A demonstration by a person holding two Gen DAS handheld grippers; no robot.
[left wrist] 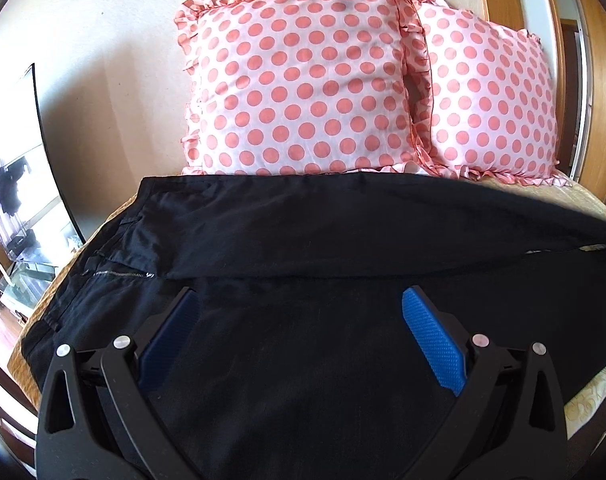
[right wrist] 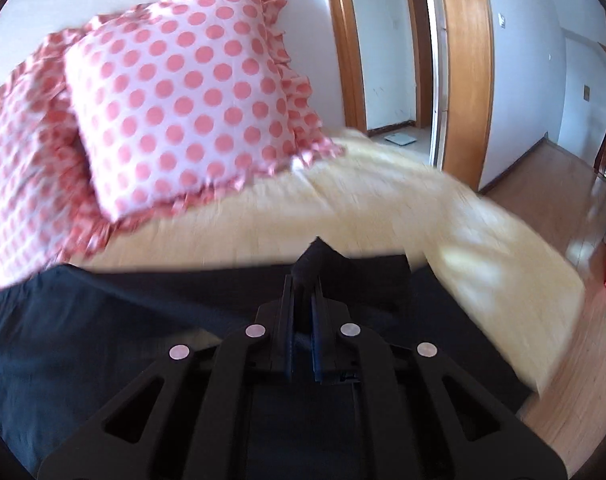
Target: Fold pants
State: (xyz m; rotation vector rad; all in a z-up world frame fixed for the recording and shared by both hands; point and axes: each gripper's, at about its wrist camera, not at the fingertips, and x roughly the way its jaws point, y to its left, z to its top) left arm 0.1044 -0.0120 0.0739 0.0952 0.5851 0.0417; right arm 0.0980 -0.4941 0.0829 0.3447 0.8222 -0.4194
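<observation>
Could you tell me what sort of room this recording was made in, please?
Most likely a bedroom in a home. Black pants lie spread on a bed with a yellowish cover, two polka-dot pillows lean against the wall behind, and a wood-framed doorway opens onto wooden flooring.

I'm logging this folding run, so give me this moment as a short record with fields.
surface: bed with a yellow cover
garment: black pants spread across the bed, zipper visible at the waist end
left gripper: open, over the pants, holding nothing
right gripper: shut on a pinch of the pants' fabric
background: two polka-dot pillows against the wall
image note: right wrist view is motion-blurred
</observation>
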